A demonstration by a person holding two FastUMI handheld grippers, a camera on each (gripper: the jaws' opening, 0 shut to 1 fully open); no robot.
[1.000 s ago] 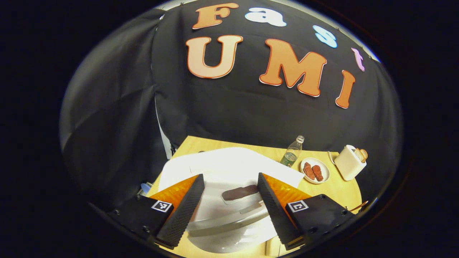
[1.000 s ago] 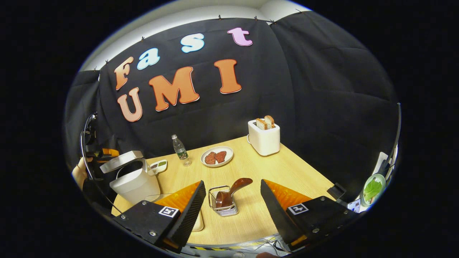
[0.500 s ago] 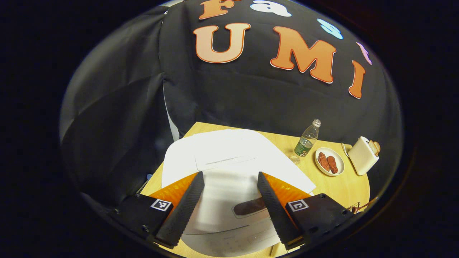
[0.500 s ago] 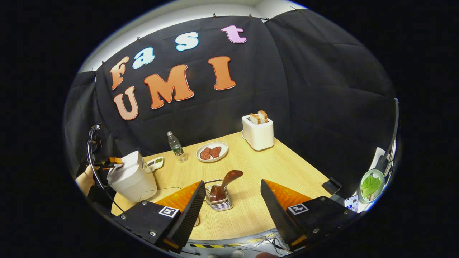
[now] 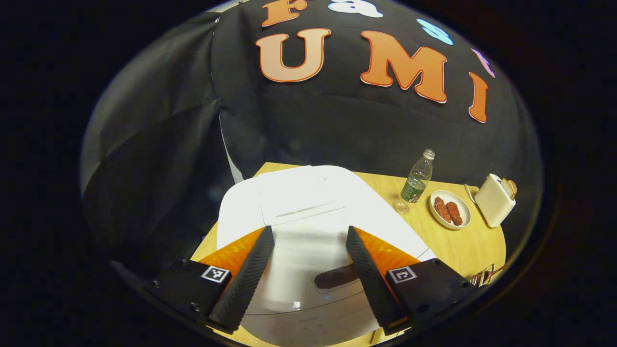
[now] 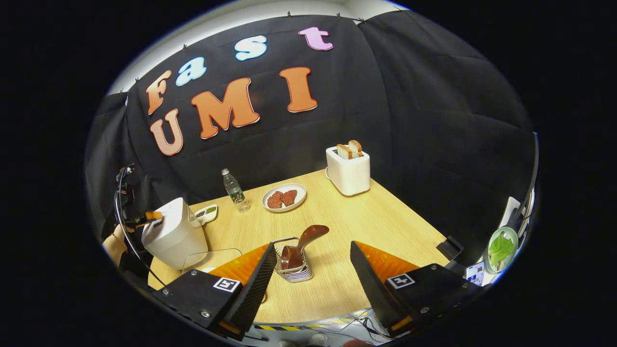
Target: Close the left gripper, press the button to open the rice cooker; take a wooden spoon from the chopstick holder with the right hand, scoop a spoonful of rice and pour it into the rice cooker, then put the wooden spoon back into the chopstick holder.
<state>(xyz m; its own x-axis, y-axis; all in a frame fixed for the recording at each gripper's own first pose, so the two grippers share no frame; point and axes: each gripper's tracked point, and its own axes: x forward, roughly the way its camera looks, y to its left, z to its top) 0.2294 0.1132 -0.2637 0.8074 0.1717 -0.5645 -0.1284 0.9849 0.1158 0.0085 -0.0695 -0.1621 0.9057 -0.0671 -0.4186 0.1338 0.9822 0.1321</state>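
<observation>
The white rice cooker [image 5: 308, 217] sits right under my left gripper [image 5: 308, 236], lid down, with its dark button [image 5: 337, 275] beside the right finger. That gripper is open and holds nothing. In the right gripper view the cooker [image 6: 173, 236] stands at the table's left end, lid down, with the left gripper [image 6: 150, 215] and a hand [image 6: 113, 245] at its top. A wire chopstick holder [image 6: 291, 267] with a dark wooden spoon [image 6: 306, 237] stands just ahead of my right gripper [image 6: 311, 248], which is open and apart from it.
A water bottle [image 6: 234, 189], a plate of meat [image 6: 283, 197] and a white toaster with bread [image 6: 348, 169] line the far side of the wooden table [image 6: 376, 221]. A small dish [image 6: 206, 213] lies by the cooker. A clear container [image 6: 209, 255] sits behind my right gripper's left finger.
The cooker's lid, part open a second ago, has come down shut under the left gripper. The right gripper has shifted only slightly before the holder.
</observation>
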